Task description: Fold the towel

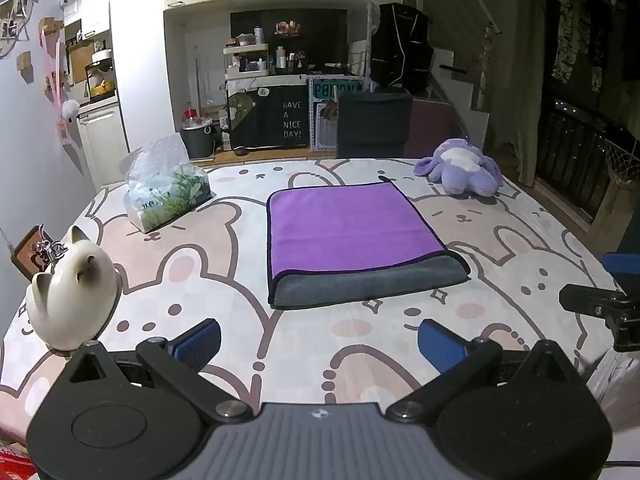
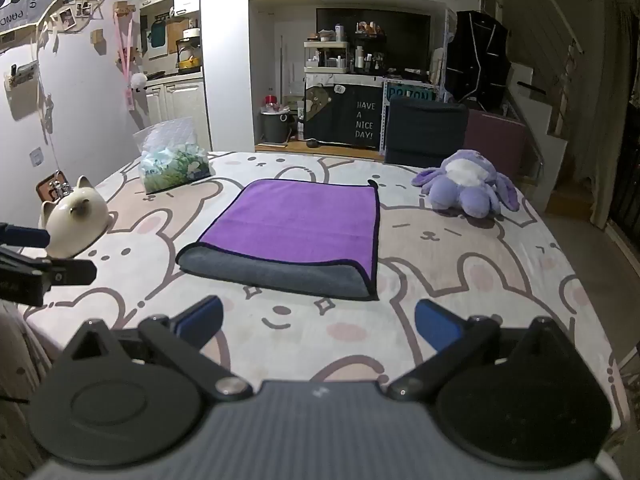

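Purple towel (image 1: 352,224) lies folded on the bunny-print cloth (image 1: 280,336), grey underside showing; left gripper (image 1: 318,344) and right gripper (image 2: 318,326) hover nearby, both spread wide, grasping nothing.

Folded purple-and-grey towel (image 1: 352,236) flat on bedspread (image 1: 520,248)

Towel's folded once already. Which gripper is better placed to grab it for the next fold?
Marginally the left gripper: in its view the towel lies almost straight ahead, while it sits left of the right gripper. Both have open jaws, held back from the towel.
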Tool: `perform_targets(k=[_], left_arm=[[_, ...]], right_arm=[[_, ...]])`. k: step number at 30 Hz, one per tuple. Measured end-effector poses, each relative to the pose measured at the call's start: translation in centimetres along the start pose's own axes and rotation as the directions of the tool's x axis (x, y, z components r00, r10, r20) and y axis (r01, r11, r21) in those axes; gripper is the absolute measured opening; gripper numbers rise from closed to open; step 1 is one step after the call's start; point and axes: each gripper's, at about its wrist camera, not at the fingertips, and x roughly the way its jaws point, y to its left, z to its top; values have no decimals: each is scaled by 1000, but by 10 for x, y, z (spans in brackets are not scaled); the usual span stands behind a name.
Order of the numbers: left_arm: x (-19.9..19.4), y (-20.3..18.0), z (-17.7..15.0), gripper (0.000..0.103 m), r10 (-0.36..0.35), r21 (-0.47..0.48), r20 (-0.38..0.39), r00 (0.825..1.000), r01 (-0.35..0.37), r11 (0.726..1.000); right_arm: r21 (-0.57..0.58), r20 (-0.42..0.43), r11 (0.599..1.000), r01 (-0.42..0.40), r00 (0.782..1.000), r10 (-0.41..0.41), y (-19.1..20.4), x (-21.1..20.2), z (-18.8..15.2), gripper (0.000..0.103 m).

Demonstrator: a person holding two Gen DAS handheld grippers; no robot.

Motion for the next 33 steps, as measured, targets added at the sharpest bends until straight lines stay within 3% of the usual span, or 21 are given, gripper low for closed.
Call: perform_targets(k=[33], left_arm=[[0,0,0,103,1,0,-3,1000,-1,1000]], right_arm=[[7,1,1000,-5,1000,5,0,2,0,103]])
